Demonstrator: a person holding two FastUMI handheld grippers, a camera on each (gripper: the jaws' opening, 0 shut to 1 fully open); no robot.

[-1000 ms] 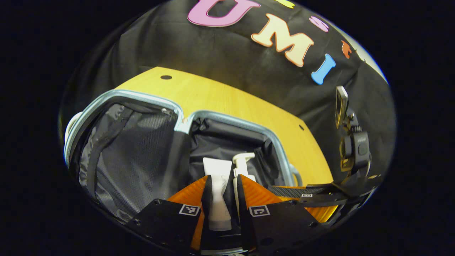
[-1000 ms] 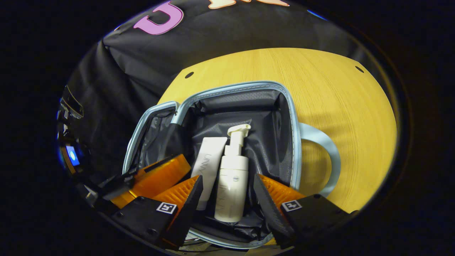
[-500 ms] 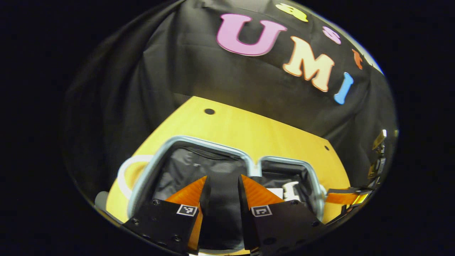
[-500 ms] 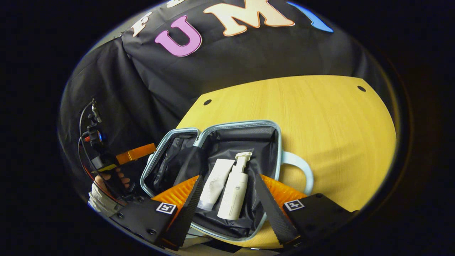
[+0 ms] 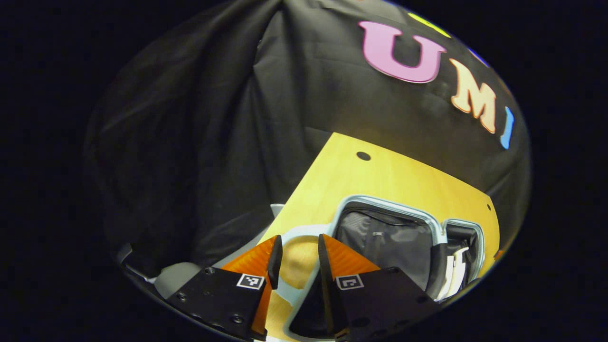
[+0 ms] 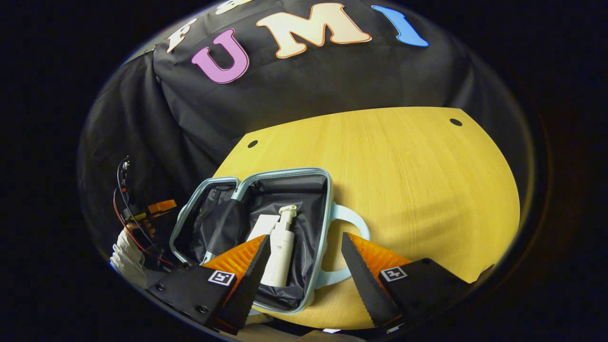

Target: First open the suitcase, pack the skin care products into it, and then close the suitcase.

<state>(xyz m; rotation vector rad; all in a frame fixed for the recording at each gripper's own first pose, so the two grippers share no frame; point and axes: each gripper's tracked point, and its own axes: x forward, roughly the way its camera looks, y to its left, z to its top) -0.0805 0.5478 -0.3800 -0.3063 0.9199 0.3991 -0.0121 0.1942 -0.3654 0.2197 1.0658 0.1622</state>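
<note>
The suitcase (image 6: 259,237) lies open on the counter (image 6: 403,190), lower left of the right gripper view, with the pump bottle (image 6: 280,251) and tube (image 6: 262,225) in its right half. I judge packing done; closing remains. My left gripper (image 5: 295,261), jaws narrow and empty, sits over the lid-side handle (image 5: 297,232). My right gripper (image 6: 304,266), jaws wide and empty, hangs above. I should take the lid's rim, swing it evenly and keep the bottle clear of the seam.
</note>
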